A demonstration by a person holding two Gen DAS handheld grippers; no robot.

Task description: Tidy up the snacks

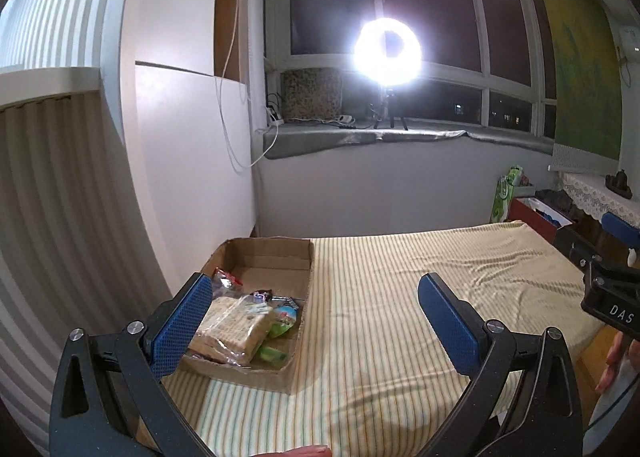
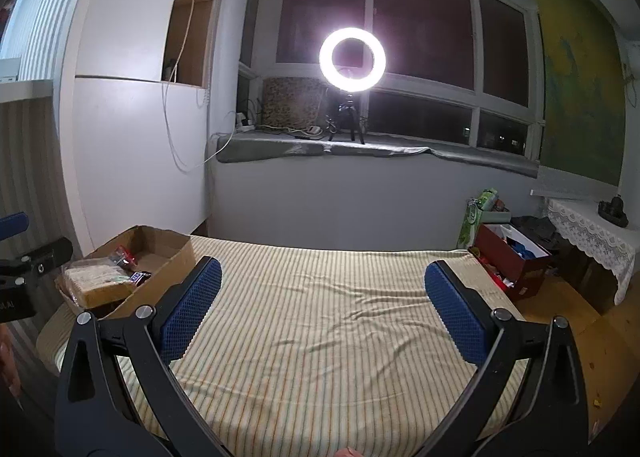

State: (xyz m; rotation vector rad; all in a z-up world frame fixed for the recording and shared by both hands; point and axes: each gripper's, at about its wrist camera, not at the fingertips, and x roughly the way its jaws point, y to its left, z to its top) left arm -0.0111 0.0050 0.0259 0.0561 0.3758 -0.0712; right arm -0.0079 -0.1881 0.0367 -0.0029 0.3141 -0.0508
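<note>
A shallow cardboard box (image 1: 276, 257) sits at the left end of the striped cloth (image 1: 400, 297). Inside it lie a clear pack of biscuits (image 1: 232, 325), a green packet (image 1: 280, 317) and a red-and-clear packet (image 1: 226, 277). My left gripper (image 1: 316, 305) hovers open just right of the box, its left pad near the biscuits, nothing between the pads. In the right wrist view the same box (image 2: 168, 257) with the biscuits (image 2: 96, 285) is at far left. My right gripper (image 2: 324, 297) hangs open over the bare middle of the cloth, holding nothing.
A lit ring light (image 2: 352, 53) on a tripod stands on the windowsill. A white wall panel (image 1: 192, 157) rises behind the box. On the floor at right are a red box (image 2: 512, 257) of items and a green pack (image 2: 478, 213). A lace-covered shelf (image 2: 588, 229) is far right.
</note>
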